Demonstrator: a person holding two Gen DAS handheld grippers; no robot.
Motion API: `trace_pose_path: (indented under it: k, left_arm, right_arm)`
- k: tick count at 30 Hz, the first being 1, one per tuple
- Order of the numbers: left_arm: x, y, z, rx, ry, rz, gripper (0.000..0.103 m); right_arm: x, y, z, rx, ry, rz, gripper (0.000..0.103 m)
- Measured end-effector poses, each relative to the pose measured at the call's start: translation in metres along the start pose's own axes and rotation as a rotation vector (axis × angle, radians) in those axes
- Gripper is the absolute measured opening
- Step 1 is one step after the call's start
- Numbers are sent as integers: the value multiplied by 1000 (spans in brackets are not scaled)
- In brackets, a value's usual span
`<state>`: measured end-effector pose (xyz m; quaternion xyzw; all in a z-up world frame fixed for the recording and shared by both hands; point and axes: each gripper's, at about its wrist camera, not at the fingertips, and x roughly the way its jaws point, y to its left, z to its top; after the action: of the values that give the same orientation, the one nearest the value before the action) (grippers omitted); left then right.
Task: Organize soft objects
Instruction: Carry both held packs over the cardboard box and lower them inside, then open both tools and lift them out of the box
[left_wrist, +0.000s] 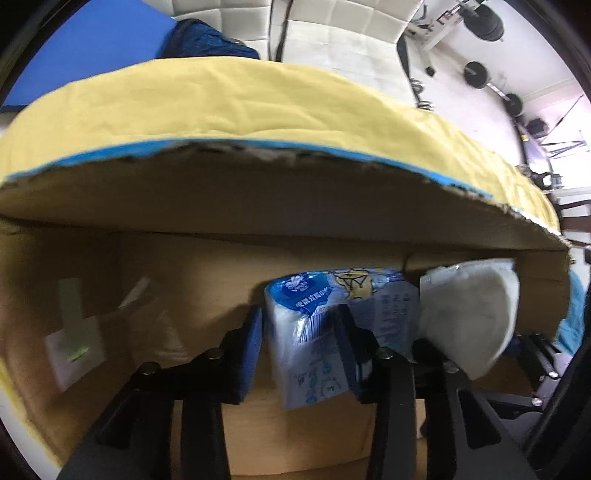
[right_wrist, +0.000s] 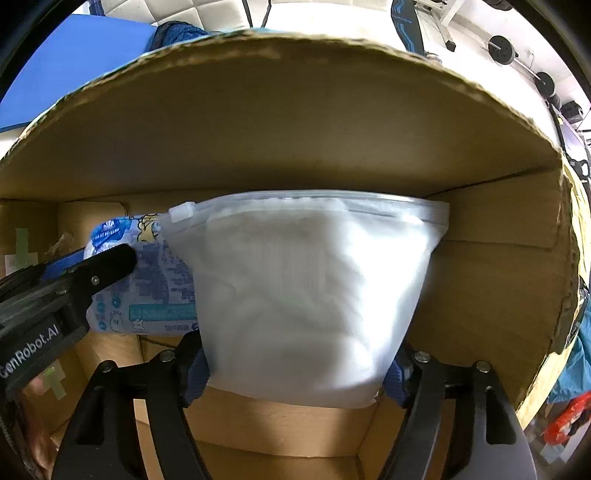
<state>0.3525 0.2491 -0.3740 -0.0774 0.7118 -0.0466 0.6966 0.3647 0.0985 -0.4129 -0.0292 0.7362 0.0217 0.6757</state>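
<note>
Both grippers reach into an open cardboard box (left_wrist: 258, 195). My left gripper (left_wrist: 299, 332) is shut on a blue and white tissue pack (left_wrist: 314, 332), held inside the box. My right gripper (right_wrist: 295, 369) is shut on a frosted white zip bag (right_wrist: 306, 295) of soft white material, held against the box's far wall (right_wrist: 280, 129). The zip bag shows in the left wrist view (left_wrist: 472, 317) just right of the tissue pack. The tissue pack (right_wrist: 155, 291) and the left gripper's finger (right_wrist: 107, 266) show in the right wrist view, left of the bag.
The box stands on a yellow cloth (left_wrist: 240, 103). Labels and tape (left_wrist: 74, 347) stick to the box's left inner wall. Beyond are a blue mat (left_wrist: 92, 48), a dark blue garment (left_wrist: 207, 40) and barbell weights (left_wrist: 476, 74). Blue and red items (right_wrist: 569, 410) lie outside the box's right side.
</note>
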Motion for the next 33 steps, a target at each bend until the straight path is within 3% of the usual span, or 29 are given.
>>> trace_pose_path:
  k: [5, 9, 14, 18, 33]
  left_arm:
    - [-13, 3, -9, 11, -15, 71, 49]
    - [-26, 0, -15, 22, -46, 119, 63]
    - [-51, 3, -34, 24, -98, 123, 78]
    - [-73, -4, -45, 41, -145, 137, 97]
    - [-125, -32, -112, 8, -314, 140, 97]
  right_arm:
    - [-17, 5, -8, 0, -35, -7, 86]
    - [-36, 7, -15, -1, -73, -13, 93]
    - [-58, 3, -30, 3, -98, -7, 93]
    - [-75, 2, -45, -12, -115, -9, 103]
    - [-118, -29, -113, -26, -237, 26, 103]
